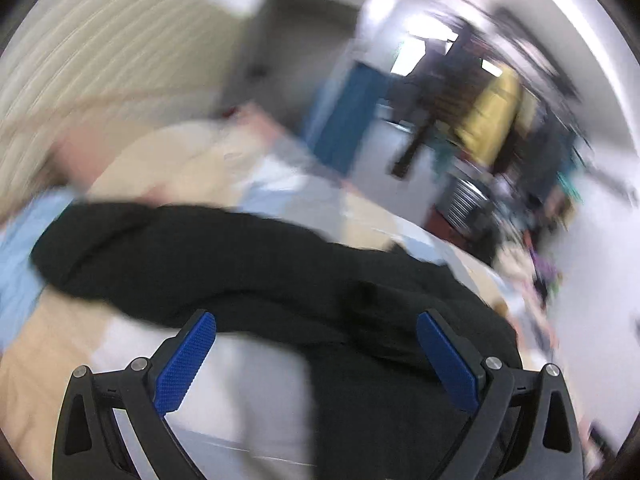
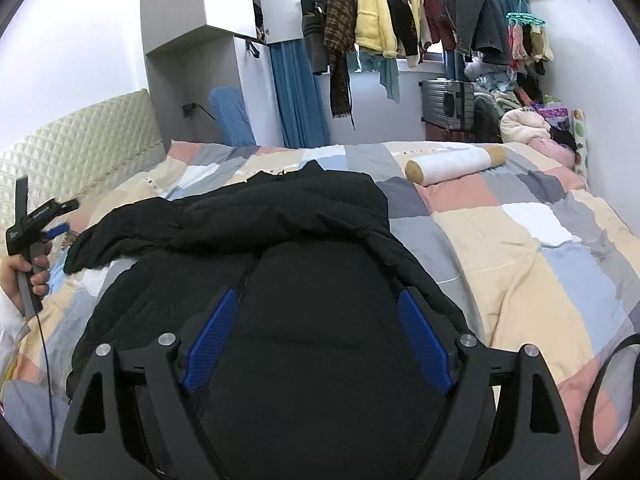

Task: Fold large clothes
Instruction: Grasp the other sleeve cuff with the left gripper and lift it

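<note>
A large black padded jacket (image 2: 280,240) lies spread on the patchwork bed cover (image 2: 540,248), its sleeve folded across to the left. My right gripper (image 2: 316,300) is open, low over the jacket's near part, its blue pads (image 2: 424,340) on either side of the fabric. My left gripper (image 1: 316,320) is open and empty above the jacket (image 1: 240,256); that view is blurred by motion. The left gripper also shows in the right wrist view (image 2: 56,230), held in a hand at the bed's left edge beside the sleeve end.
A cream quilted headboard (image 2: 80,140) stands at the left. A white roll pillow (image 2: 452,164) lies on the far side of the bed. Hung clothes (image 2: 400,12), a grey suitcase (image 2: 448,104) and piled laundry (image 2: 524,120) line the far wall.
</note>
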Motion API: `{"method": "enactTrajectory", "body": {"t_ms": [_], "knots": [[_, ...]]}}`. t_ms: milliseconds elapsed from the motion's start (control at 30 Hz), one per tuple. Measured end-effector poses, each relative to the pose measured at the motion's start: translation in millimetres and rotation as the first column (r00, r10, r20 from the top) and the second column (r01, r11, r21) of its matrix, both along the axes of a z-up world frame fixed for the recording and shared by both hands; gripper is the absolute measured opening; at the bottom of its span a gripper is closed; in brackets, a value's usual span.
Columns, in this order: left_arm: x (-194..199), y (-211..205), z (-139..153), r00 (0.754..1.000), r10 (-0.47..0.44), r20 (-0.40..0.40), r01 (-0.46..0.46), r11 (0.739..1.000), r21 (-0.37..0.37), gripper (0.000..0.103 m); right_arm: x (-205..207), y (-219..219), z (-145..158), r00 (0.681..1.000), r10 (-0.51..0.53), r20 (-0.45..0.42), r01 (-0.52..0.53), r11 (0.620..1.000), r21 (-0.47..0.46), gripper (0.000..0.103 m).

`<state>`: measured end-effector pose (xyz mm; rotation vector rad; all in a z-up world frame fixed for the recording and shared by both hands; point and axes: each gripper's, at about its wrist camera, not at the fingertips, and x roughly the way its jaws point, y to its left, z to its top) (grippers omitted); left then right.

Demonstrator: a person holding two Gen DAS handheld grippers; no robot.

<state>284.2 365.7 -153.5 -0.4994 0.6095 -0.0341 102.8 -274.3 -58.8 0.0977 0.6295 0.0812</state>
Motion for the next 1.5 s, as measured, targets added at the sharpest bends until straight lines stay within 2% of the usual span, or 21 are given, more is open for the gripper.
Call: {"method": "enactTrajectory", "body": {"t_ms": [67,100,233,333,400,533,600,767,867,933,1033,1100,1200,1300,1500], "knots": [[3.9,45.1,-19.2,0.995,0.09,-0.048,-0.091,0.995,-0.028,0.102,6.0,3.4,-1.6,1.0,-0.01,-0.013,0.01,1.0,0.008,0.085],[5.4,74.8,-34.2,0.989,0.129,-0.07,-0.133,0.989,-0.066,0.1,9.0,5.5,-2.2,1.0,-0.011,-0.018,0.011,1.0,0.014,0.086],[8.6,148.3,-81.3,0.971,0.197,-0.132,-0.222,0.952,-0.21,0.1,20.8,19.0,-1.7,0.999,-0.008,-0.041,0.009,1.0,0.029,0.087],[17.2,186.9,-112.4,0.961,0.226,-0.161,-0.263,0.924,-0.279,0.1,29.0,31.2,-0.6,0.999,-0.012,-0.047,0.014,0.999,0.034,0.091],[24.2,204.9,-129.5,0.957,0.233,-0.172,-0.277,0.909,-0.31,0.099,37.9,41.1,-1.3,0.998,-0.026,-0.054,0.027,0.999,0.019,0.097],[40.9,230.1,-158.5,0.951,0.252,-0.178,-0.303,0.87,-0.389,0.098,57.6,57.3,-8.6,0.995,-0.041,-0.096,0.041,0.999,0.005,0.098],[50.4,239.6,-164.1,0.953,0.261,-0.154,-0.302,0.866,-0.398,0.097,65.4,62.6,-12.7,0.992,-0.053,-0.117,0.053,0.999,-0.005,0.098],[60.5,248.3,-170.7,0.959,0.261,-0.114,-0.285,0.885,-0.368,0.082,75.7,67.6,-17.0,0.987,-0.088,-0.136,0.085,0.996,-0.023,0.098],[64.2,253.2,-171.3,0.957,0.273,-0.099,-0.29,0.876,-0.386,0.068,76.2,67.5,-18.7,0.984,-0.113,-0.14,0.107,0.993,-0.049,0.098],[65.1,256.6,-170.4,0.954,0.286,-0.095,-0.299,0.865,-0.403,0.055,78.0,65.7,-20.1,0.98,-0.123,-0.153,0.118,0.992,-0.043,0.098],[68.2,257.0,-163.1,0.952,0.293,-0.091,-0.306,0.879,-0.366,0.026,77.8,63.2,-19.7,0.979,-0.125,-0.162,0.123,0.992,-0.026,0.098],[67.9,253.5,-152.7,0.947,0.308,-0.091,-0.321,0.886,-0.335,0.016,74.9,63.5,-16.7,0.98,-0.133,-0.149,0.127,0.991,-0.051,0.098],[64.7,246.8,-131.1,0.945,0.315,-0.085,-0.326,0.902,-0.283,0.009,70.8,63.0,-12.4,0.982,-0.132,-0.133,0.124,0.99,-0.065,0.098],[63.5,238.6,-104.7,0.941,0.323,-0.101,-0.338,0.917,-0.211,0.008,65.6,62.6,-6.1,0.987,-0.121,-0.109,0.114,0.991,-0.071,0.099],[50.8,217.5,-38.9,0.941,0.333,-0.054,-0.338,0.93,-0.147,0.006,53.3,59.2,5.8,0.994,-0.085,-0.066,0.081,0.994,-0.071,0.099]]}}
